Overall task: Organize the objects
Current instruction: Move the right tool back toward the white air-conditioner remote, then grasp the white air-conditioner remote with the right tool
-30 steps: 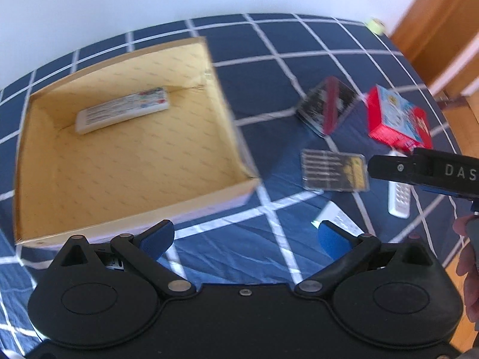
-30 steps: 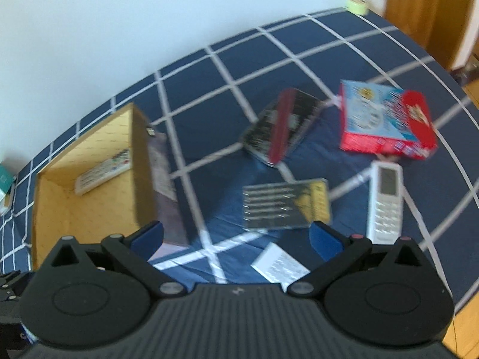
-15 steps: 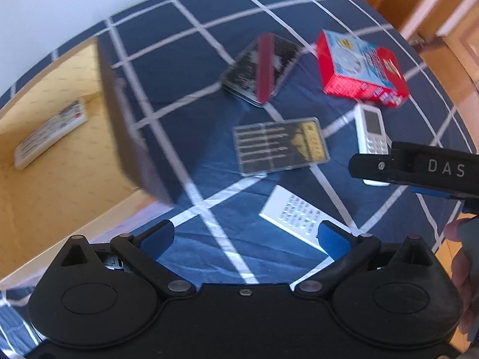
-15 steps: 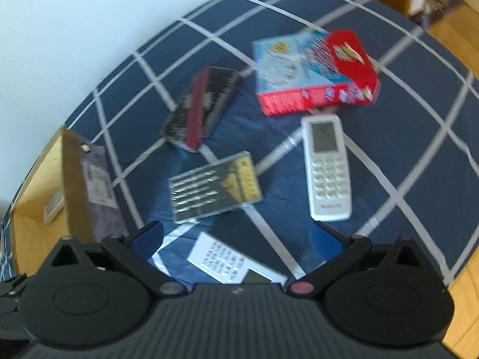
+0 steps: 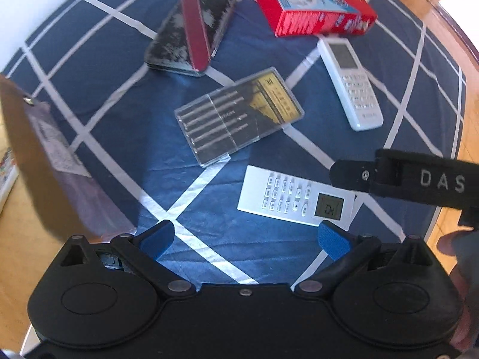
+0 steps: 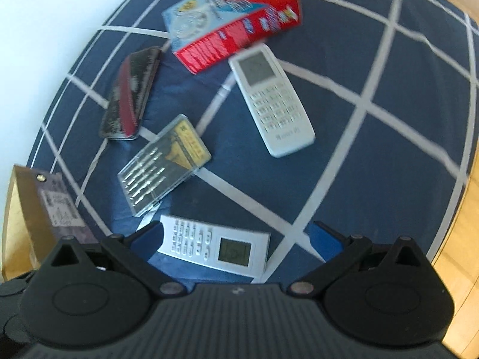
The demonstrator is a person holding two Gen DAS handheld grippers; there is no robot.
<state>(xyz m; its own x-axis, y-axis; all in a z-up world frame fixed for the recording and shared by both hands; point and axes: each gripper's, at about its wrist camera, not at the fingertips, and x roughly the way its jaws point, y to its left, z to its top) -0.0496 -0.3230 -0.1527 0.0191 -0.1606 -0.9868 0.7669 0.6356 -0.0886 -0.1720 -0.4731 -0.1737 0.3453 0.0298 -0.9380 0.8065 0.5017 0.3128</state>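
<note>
On the blue checked cloth lie a small white remote (image 5: 296, 199) (image 6: 214, 246), a clear case of drill bits (image 5: 238, 116) (image 6: 163, 161), a long white remote (image 5: 350, 82) (image 6: 271, 100), a black and red case (image 5: 191, 31) (image 6: 130, 94) and a red box (image 5: 311, 1) (image 6: 232, 18). My left gripper (image 5: 244, 240) is open, just short of the small remote. My right gripper (image 6: 236, 240) is open above that same remote, which lies between its fingers. The cardboard box (image 5: 45, 176) (image 6: 36, 206) stands at the left.
The right gripper's body (image 5: 419, 179) juts in from the right in the left wrist view, with a hand (image 5: 458, 263) below it. Wooden floor (image 6: 458, 239) shows past the cloth's right edge. A white wall (image 6: 45, 15) lies behind.
Both grippers have swung right, away from the cardboard box, and come lower over the loose items. The small white remote now lies close in front of both.
</note>
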